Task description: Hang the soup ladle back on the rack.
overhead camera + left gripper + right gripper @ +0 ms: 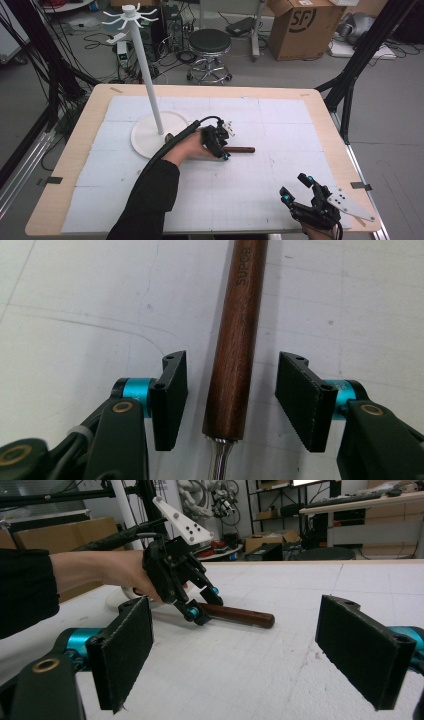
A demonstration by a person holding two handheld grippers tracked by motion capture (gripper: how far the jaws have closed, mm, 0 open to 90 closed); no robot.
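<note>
The left gripper [223,145] is lowered over the middle of the table, its two jaws standing on either side of a brown wooden handle [242,149] with a gap on each side, so neither pad presses the wood. In the left gripper view the handle [236,340] runs straight up between the black ribbed pads, lettering shows along the wood, and a bright metal shank [219,460] leaves its near end; the jaws are loose around it, not gripping. The handle lies flat on the white gridded mat [240,200], its free end pointing to the right, just right of the round base of a white stand [150,132] whose upright pole carries a crown of hooks at the top. The person's left hand [187,150] and dark sleeve [150,200] reach in from the near edge toward the gripper.

The right gripper [296,189] rests at the near right corner of the table, well apart from the handle, with its jaws spread wide and nothing between them. The right gripper view looks level across the mat: there the left gripper [200,605] stands tilted down over the handle [240,615], and the handle's rounded end lies free on the mat.
</note>
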